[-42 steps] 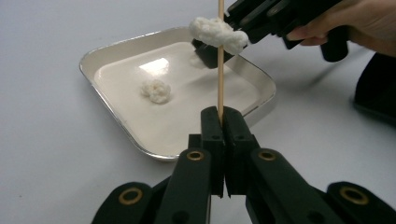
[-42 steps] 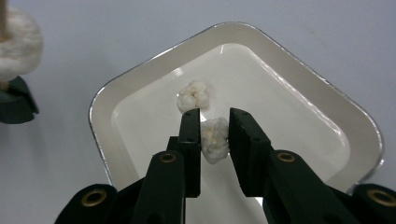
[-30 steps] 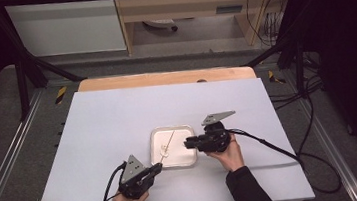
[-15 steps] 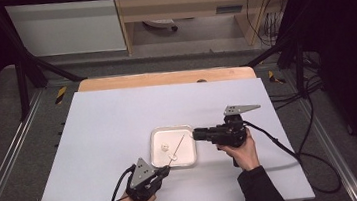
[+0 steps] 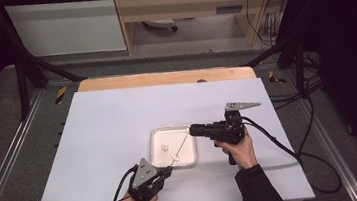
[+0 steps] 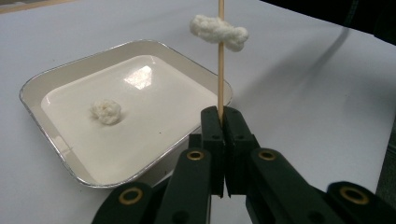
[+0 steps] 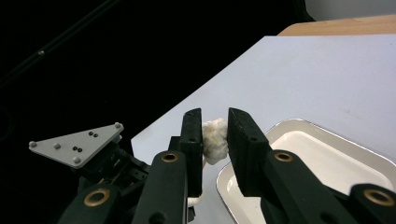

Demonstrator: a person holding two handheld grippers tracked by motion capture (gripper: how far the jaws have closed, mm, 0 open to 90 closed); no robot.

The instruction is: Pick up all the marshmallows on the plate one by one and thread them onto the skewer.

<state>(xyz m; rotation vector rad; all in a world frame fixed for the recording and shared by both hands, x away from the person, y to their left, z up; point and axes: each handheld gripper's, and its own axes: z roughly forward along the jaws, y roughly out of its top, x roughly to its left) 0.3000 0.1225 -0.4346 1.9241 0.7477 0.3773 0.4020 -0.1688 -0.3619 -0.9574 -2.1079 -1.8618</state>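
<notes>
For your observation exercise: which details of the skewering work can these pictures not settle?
- High view: the puffs on the skewer are too small to count.
- Left gripper view: the skewer's tip is cut off by the top edge.
- Right gripper view: the white puff is partly hidden between the right gripper pads.

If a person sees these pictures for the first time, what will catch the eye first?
Probably the thin wooden skewer clamped upright in the left gripper, with a white puffy piece threaded on it. Beside it, a shallow white square tray holds another white lump. The right gripper pinches a third white lump.
</notes>
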